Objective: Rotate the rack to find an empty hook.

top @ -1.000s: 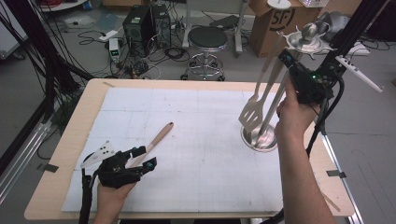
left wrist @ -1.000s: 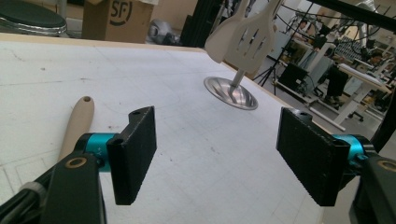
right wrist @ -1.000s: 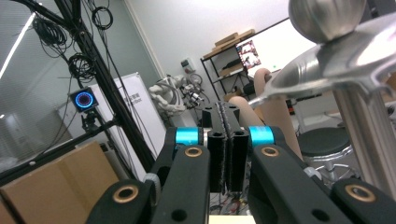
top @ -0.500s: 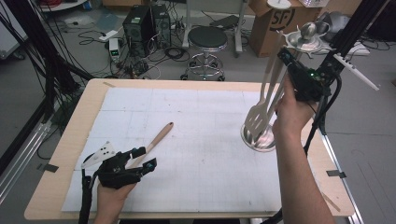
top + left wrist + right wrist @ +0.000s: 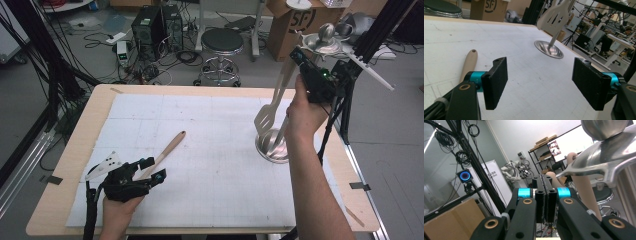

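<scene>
We risk toppling the utensil stand [image 5: 272, 145] because our right gripper [image 5: 300, 57], jaws pressed together empty, rides against the slotted spatula [image 5: 266, 116], while our left gripper [image 5: 150, 170] rests wide open.

The right gripper [image 5: 300, 56] holds a slotted spatula [image 5: 272, 107] hanging over a steel base [image 5: 272, 145].

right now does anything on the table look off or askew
Yes: the slotted spatula hangs tilted in the air over the round metal base instead of on the rack. The wooden spoon lies loose by the open left gripper.
</scene>
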`<state>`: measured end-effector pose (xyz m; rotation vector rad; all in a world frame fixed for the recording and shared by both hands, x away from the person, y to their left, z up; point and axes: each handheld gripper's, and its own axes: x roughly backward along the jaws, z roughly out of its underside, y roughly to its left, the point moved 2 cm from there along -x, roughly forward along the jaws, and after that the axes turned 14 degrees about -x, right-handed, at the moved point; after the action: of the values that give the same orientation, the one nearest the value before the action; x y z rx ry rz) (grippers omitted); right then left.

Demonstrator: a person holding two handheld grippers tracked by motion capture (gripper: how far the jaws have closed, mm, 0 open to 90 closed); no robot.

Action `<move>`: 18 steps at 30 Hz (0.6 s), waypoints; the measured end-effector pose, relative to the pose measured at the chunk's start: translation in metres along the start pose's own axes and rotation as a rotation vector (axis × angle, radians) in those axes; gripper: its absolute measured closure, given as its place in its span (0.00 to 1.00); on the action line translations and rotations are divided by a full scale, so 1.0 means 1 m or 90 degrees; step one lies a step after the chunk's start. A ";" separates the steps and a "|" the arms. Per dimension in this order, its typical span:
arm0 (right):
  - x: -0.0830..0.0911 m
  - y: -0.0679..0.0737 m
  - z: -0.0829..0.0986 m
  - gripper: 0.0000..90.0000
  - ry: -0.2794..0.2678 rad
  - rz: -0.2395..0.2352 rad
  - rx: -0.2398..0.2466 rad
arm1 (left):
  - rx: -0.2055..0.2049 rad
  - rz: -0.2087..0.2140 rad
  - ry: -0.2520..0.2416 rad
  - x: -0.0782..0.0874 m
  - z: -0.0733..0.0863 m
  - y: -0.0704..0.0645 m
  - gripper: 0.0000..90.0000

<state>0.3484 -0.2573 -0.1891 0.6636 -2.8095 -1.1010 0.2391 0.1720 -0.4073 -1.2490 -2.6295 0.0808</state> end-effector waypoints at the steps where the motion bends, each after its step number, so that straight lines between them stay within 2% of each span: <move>1: 0.000 0.000 0.000 1.00 -0.002 0.003 -0.002 | -0.001 -0.001 0.000 0.000 0.000 0.000 0.33; 10: -0.003 0.001 0.000 1.00 0.002 0.003 -0.001 | 0.000 0.000 -0.002 0.000 0.000 -0.001 0.33; 15: 0.013 -0.005 0.004 1.00 -0.011 -0.028 -0.001 | -0.002 0.002 -0.001 0.000 0.000 -0.002 0.33; 18: 0.024 -0.013 0.008 1.00 -0.013 -0.027 0.002 | -0.006 0.004 -0.001 -0.001 -0.001 -0.004 0.33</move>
<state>0.3296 -0.2708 -0.2061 0.7196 -2.8281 -1.1158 0.2366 0.1690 -0.4060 -1.2605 -2.6301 0.0706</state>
